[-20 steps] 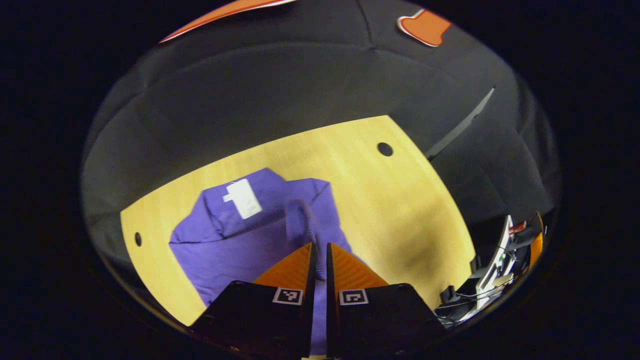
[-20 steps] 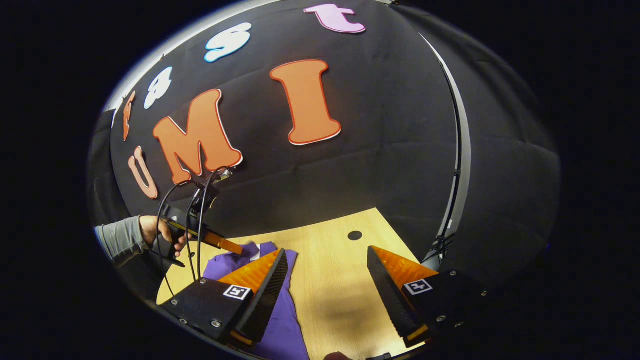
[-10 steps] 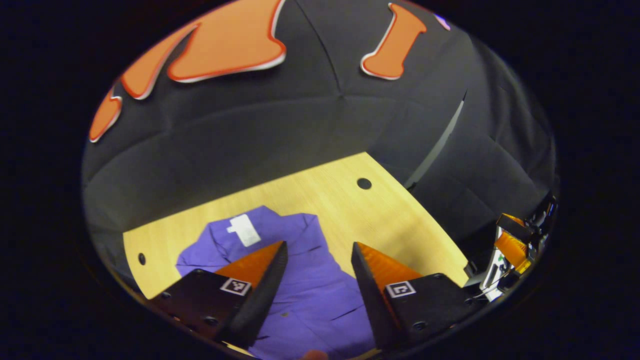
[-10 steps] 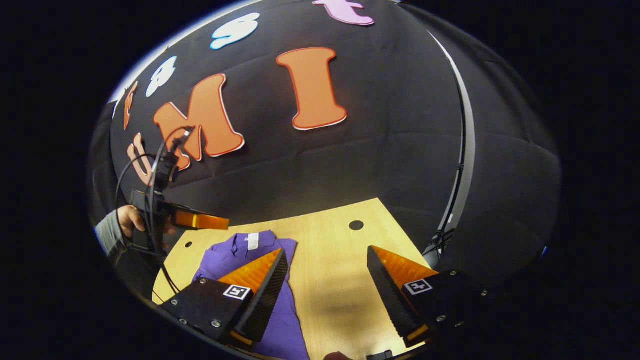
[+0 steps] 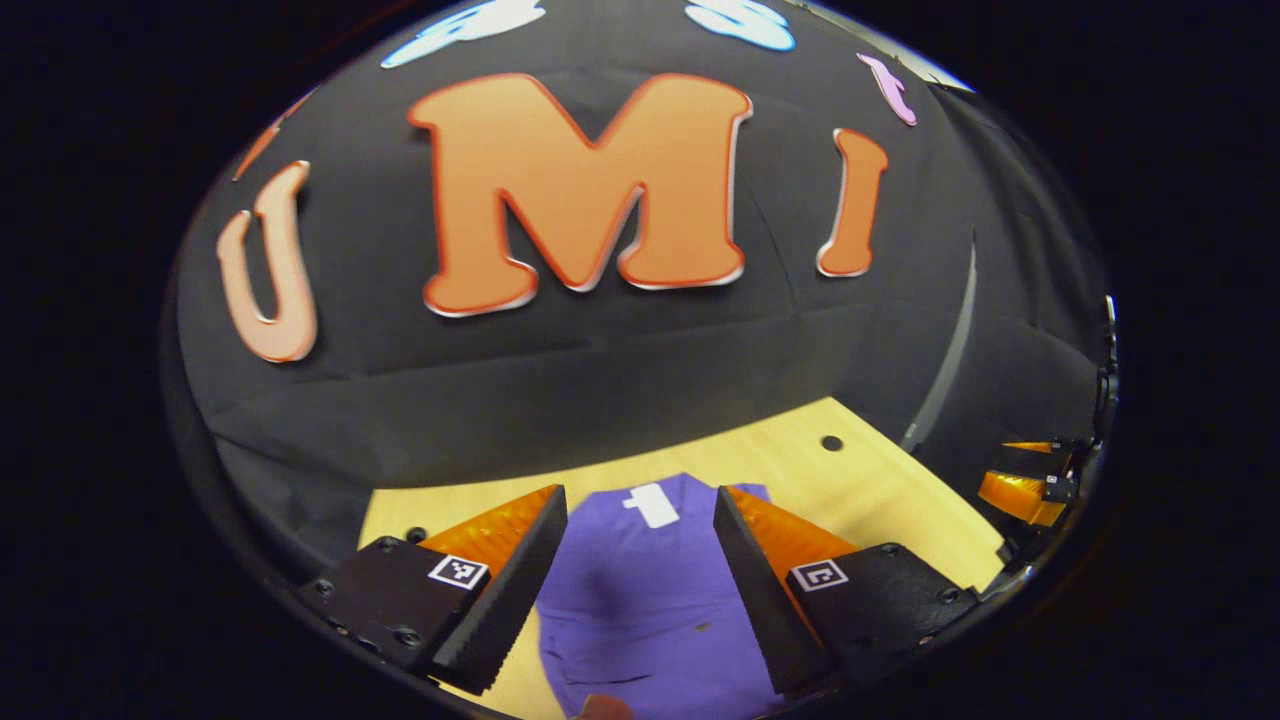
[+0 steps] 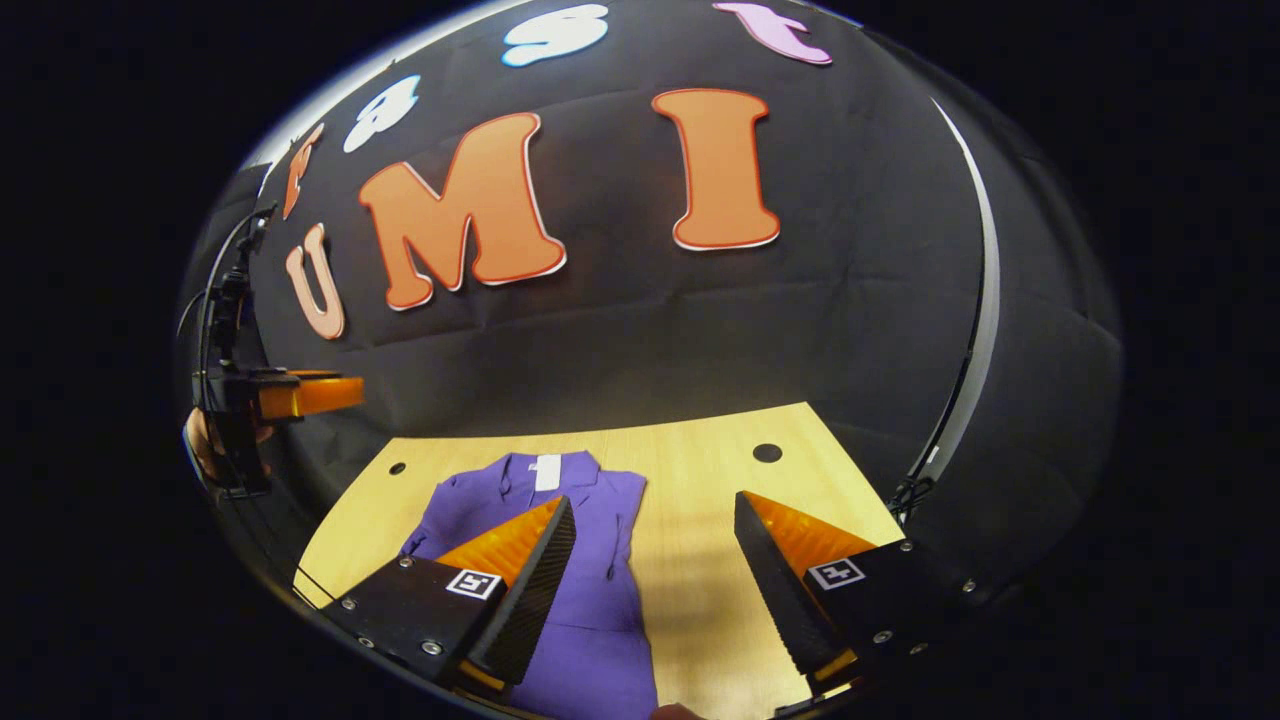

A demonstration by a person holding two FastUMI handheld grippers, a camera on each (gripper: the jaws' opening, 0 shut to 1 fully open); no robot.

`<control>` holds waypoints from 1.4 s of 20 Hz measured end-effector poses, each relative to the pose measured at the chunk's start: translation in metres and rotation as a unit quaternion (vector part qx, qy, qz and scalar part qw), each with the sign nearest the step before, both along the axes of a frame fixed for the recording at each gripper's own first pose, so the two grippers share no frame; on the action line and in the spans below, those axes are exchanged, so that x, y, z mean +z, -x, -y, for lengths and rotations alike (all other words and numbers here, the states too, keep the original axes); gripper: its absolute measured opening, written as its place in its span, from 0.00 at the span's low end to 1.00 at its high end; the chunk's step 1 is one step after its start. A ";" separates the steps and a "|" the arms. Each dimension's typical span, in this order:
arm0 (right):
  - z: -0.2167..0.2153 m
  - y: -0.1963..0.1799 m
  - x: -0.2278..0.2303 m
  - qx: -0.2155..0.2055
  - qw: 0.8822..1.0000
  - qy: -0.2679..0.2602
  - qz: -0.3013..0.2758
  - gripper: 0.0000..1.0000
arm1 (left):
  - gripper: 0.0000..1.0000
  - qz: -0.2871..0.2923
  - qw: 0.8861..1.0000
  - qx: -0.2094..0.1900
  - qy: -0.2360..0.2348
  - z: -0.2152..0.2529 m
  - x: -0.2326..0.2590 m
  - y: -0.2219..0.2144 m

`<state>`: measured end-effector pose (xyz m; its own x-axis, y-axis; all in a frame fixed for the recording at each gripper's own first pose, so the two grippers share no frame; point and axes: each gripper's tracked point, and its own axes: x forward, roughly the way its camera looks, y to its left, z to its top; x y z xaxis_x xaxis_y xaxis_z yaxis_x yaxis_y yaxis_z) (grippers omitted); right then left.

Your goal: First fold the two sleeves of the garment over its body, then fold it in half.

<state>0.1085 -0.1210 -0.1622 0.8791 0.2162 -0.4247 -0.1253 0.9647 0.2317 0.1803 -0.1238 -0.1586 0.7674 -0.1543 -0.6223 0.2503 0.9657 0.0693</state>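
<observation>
**Sleeve let go, both grippers lifted clear**

Left gripper view: your left gripper point(image 5: 640, 520), clamped on a sleeve a second ago, now hangs spread above the garment point(image 5: 640, 600).

Right gripper view: your right gripper point(image 6: 655, 530) stays spread; the garment lies toward the tabletop point(image 6: 700, 460)'s left edge, ready for halving.

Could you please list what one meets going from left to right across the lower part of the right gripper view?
Left gripper, held up at the far left → table's small left hole → purple garment lying on the table → table's right hole → pale strip on the booth wall.
</observation>
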 end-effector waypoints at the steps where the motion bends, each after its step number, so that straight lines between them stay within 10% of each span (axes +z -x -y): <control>1: -0.009 0.004 -0.001 0.006 1.000 0.000 -0.001 0.95 | 0.94 0.015 1.000 0.010 -0.018 -0.018 0.005 0.011; 9: -0.054 0.043 -0.035 0.047 0.998 0.025 -0.038 0.95 | 0.96 0.061 0.995 0.058 -0.058 -0.080 -0.016 0.113; 17: -0.054 0.110 -0.141 0.069 0.977 0.060 -0.193 0.96 | 0.96 -0.097 0.990 0.084 -0.060 -0.112 -0.129 0.223; 28: -0.050 0.204 -0.233 0.087 0.931 0.079 -0.345 0.97 | 0.97 -0.293 0.948 0.116 -0.049 -0.125 -0.257 0.347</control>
